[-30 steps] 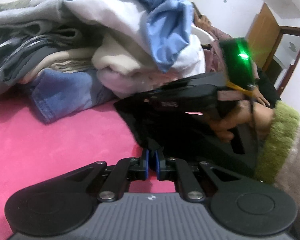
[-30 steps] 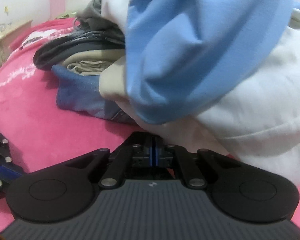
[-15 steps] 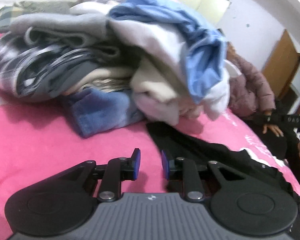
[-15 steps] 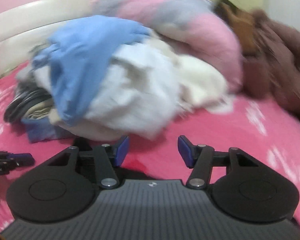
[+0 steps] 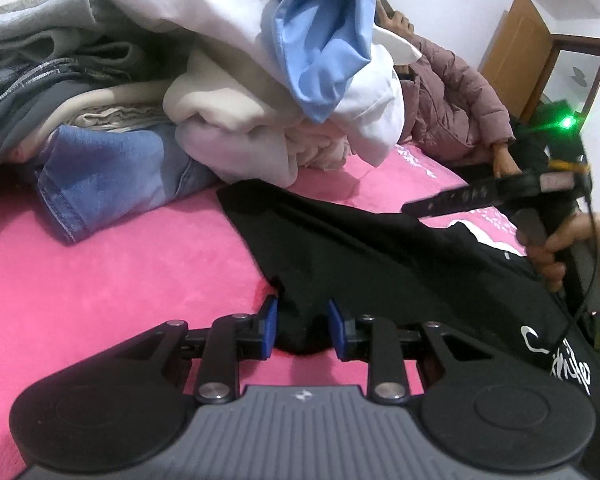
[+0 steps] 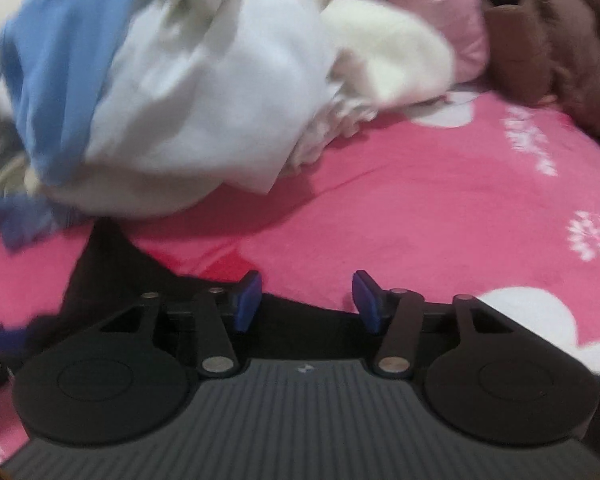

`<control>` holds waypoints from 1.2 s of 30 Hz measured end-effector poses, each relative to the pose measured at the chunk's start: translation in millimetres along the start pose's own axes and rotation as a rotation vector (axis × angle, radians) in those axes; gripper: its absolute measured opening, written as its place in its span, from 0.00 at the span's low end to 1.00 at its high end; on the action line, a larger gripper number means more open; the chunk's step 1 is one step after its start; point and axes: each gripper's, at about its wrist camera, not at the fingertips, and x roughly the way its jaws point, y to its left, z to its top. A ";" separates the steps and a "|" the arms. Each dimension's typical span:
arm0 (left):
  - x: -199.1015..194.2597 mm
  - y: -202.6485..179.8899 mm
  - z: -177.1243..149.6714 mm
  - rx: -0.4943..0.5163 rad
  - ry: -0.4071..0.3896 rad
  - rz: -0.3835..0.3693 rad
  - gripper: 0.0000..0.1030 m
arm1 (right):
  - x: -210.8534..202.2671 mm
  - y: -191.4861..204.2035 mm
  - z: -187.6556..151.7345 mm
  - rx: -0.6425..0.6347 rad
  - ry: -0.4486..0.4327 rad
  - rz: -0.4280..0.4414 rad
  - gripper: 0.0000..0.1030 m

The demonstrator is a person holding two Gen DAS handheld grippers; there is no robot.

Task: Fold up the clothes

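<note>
A black garment [image 5: 380, 256] with white lettering lies spread on the pink bedspread [image 5: 120, 280], in front of the clothes pile. My left gripper [image 5: 303, 326] is low over its near edge. The blue pads stand apart, and a fold of the black cloth lies loose between them. In the right wrist view, my right gripper [image 6: 307, 300] hovers open over the far edge of the black garment [image 6: 112, 272], with nothing between its pads. A hand [image 5: 552, 256] holds the right gripper's body [image 5: 500, 190] above the garment's right part.
A tall pile of clothes [image 5: 260, 80] fills the back: white, cream, light blue and grey pieces, with jeans [image 5: 100, 176] at its foot. A person in a mauve padded jacket [image 5: 452, 96] sits beyond it. Brown clothing [image 6: 560, 40] lies at the back right.
Both grippers went from shut to open. The black cloth left the left pads and now lies flat. The right gripper swung rightward, away from the pile, and rolled.
</note>
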 end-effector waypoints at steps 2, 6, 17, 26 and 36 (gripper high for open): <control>2.2 1.8 0.9 -0.011 0.004 -0.005 0.28 | 2.9 6.2 -4.1 -0.075 0.009 0.036 0.53; 5.6 0.3 1.2 -0.010 0.004 -0.002 0.28 | 5.9 16.0 -11.1 -0.188 0.019 0.080 0.55; 6.9 1.5 1.7 -0.016 0.002 0.001 0.28 | 10.1 43.5 -16.5 -0.346 0.018 0.055 0.04; 7.7 -2.7 -0.1 0.015 0.005 0.018 0.28 | 27.3 33.6 -6.0 -0.297 -0.084 -0.120 0.03; 9.5 0.2 1.3 0.003 0.009 0.009 0.28 | 21.8 -9.4 6.3 0.075 -0.111 -0.084 0.50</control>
